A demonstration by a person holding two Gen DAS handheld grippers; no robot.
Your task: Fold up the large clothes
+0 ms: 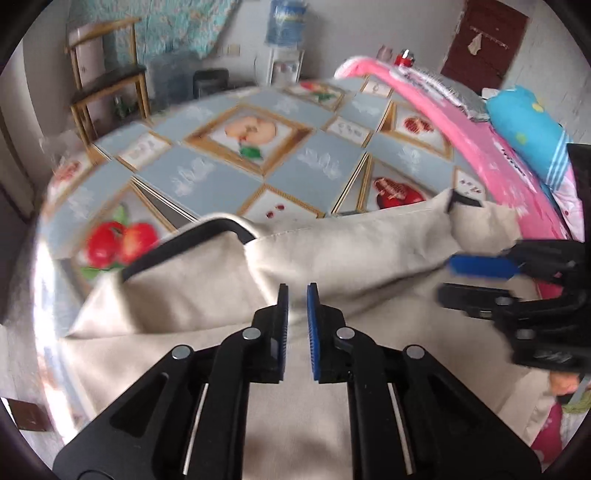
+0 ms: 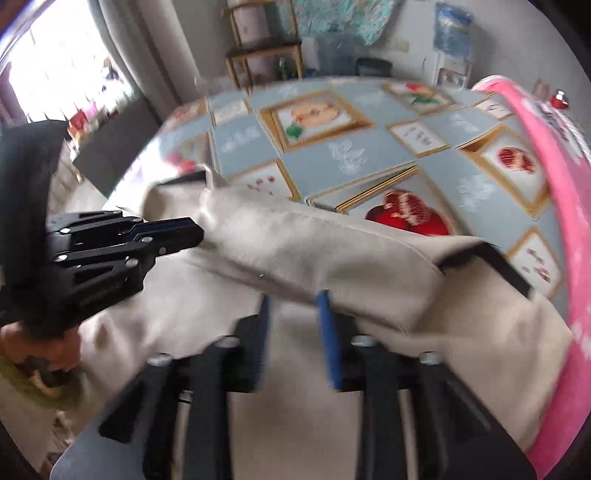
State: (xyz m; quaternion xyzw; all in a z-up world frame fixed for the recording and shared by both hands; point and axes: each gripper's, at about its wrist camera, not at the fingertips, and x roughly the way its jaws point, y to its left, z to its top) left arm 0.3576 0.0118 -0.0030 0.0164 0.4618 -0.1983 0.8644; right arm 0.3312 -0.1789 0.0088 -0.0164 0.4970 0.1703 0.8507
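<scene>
A large beige garment (image 1: 332, 254) with black trim lies bunched on the near half of the table (image 1: 321, 162). One part is folded over into a long flap (image 2: 332, 251). My left gripper (image 1: 297, 291) points down at the flap's near edge. Its jaws stand almost together with cloth in the narrow gap. From the right wrist view, the left gripper (image 2: 197, 232) has its tip pressed into a gathered bunch of the cloth. My right gripper (image 2: 294, 302) stands open just under the flap's edge and pinches nothing. It also shows open at the right of the left wrist view (image 1: 448, 280).
The table wears a fruit-patterned cloth (image 2: 351, 155). A pink padded strip (image 1: 461, 133) runs along its right side, with a blue cushion (image 1: 524, 125) beyond. A wooden chair (image 1: 107, 77) and a water dispenser (image 1: 284, 33) stand behind the far edge.
</scene>
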